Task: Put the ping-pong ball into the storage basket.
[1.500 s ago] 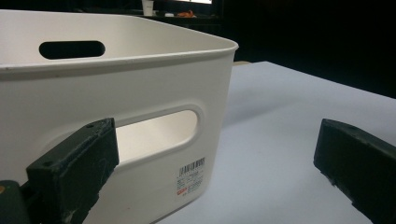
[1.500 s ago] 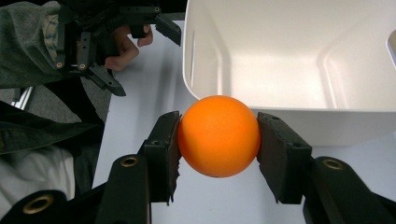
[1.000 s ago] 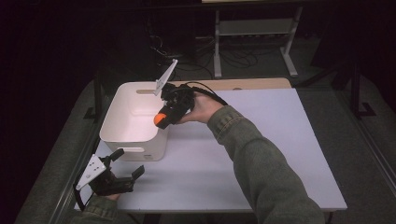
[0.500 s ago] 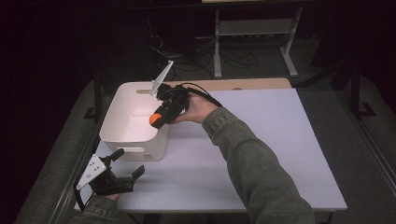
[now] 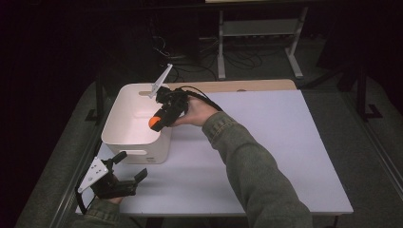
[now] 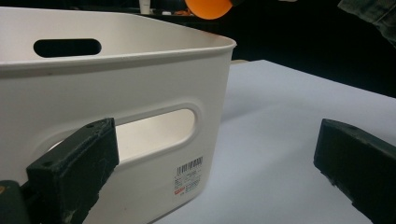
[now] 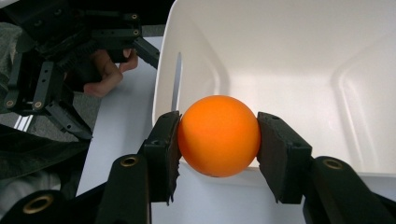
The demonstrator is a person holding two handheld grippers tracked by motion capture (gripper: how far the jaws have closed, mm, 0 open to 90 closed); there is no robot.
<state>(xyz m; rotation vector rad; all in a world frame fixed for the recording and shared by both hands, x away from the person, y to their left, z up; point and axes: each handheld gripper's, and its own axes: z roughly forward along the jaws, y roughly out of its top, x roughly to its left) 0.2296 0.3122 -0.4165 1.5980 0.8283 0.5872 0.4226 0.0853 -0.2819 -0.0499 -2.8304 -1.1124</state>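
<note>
White plastic bin sits at the table's left edge, and your right gripper has carried the orange ball from beside the near wall to over the rim, so a release would likely drop it inside. Your right gripper view shows the jaws pinching the ball on both sides above the bare bin floor. Your left gripper rests by the bin, jaws spread, holding nothing.

My sleeve was grey-green denim with a buttoned cuff; my black grippers had brass screws and a grey plate.
</note>
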